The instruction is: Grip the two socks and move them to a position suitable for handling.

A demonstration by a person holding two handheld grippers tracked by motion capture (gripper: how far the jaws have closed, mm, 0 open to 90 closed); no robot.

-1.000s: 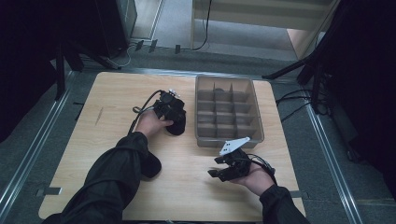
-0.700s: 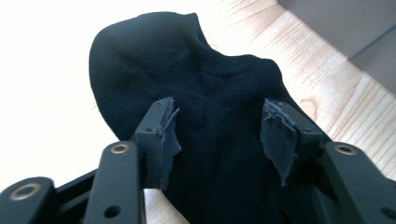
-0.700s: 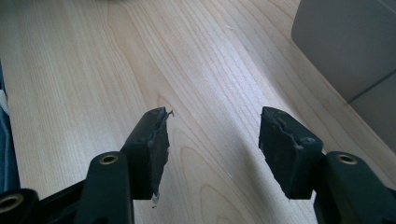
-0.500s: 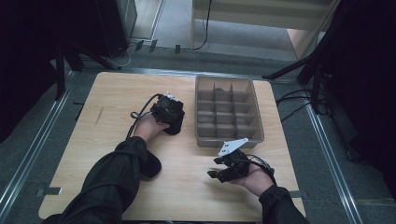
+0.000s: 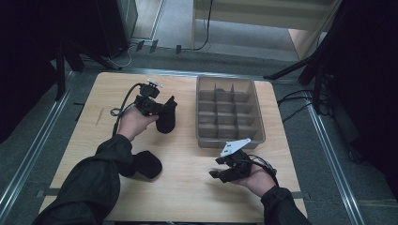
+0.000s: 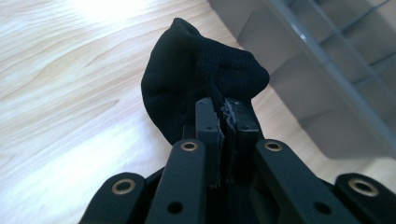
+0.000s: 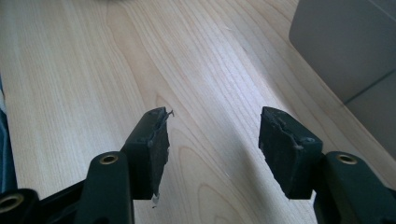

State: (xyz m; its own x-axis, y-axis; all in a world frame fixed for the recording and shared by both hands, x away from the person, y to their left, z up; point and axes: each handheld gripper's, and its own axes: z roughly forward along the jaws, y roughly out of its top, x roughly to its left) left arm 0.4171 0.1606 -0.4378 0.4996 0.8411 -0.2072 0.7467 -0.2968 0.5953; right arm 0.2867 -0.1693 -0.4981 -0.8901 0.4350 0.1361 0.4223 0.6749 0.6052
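Now the left tool (image 5: 162, 108) has just been closing, and its jaws are clamped on a black sock (image 5: 166, 117), a fold of knit pinched between the pads (image 6: 208, 122). The sock hangs off the surface (image 5: 187, 187), left of the grey divided bin (image 5: 256, 112) and just beside its near-left wall. A second dark sock bundle (image 5: 146, 164) lies nearer, by the person's left sleeve.

Handling judgement: light, soft, limp knit; not fragile, and it should not slip from rubbery pads, but it will sag and swing. Best hold is a bunched fold or the cuff edge, as taken here.

Orientation: in the high view the long axis runs near-to-far, drooping from the pinch toward the near side. Which end is toe or cuff I cannot tell.

Right tool (image 5: 224, 168) rests low at the near right, jaws apart, nothing between them; bare wood shows in the gap.
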